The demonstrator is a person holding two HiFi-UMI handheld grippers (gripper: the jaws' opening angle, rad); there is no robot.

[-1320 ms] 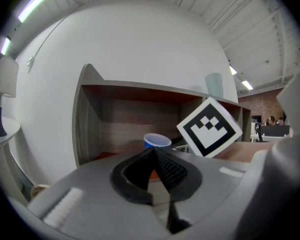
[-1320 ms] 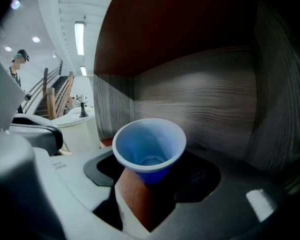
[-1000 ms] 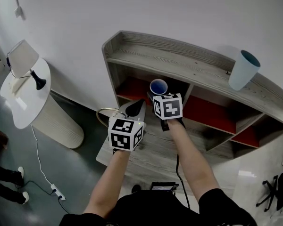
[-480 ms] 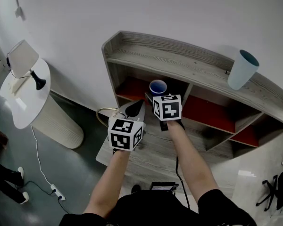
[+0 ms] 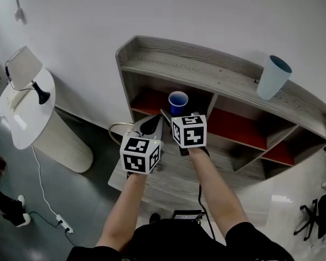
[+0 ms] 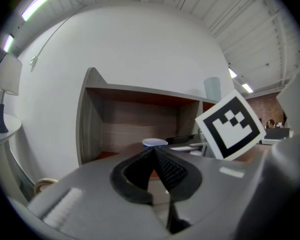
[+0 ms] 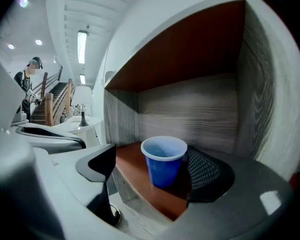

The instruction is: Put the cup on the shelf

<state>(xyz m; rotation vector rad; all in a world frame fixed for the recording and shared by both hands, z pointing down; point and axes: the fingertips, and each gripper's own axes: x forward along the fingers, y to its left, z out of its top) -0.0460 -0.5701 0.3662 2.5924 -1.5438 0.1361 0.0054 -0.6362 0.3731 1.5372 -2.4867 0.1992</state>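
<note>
Our right gripper [image 5: 182,117] is opening its jaws, and the blue cup [image 7: 163,160] stands between them with no pad pressing on it. We are reaching into the grey wooden shelf [image 5: 206,69], into its upper left compartment. The cup sits upright on the red floor [image 7: 132,164] of that compartment, so we judge the placing done and the release under way. Our left gripper [image 6: 155,156] hangs beside the right one in front of the shelf, its jaws pressed together on nothing, and it has no part in this step. What remains, as we see it, is to get out without disturbing the cup. The ribbed pad [image 7: 205,170] lies just beside the cup's wall, while the opposite jaw stands well apart. We should therefore let the jaws spread fully first. Then we draw straight back along their own line, level, easing a touch away from that near pad so it cannot drag the light cup or catch its rim.
</note>
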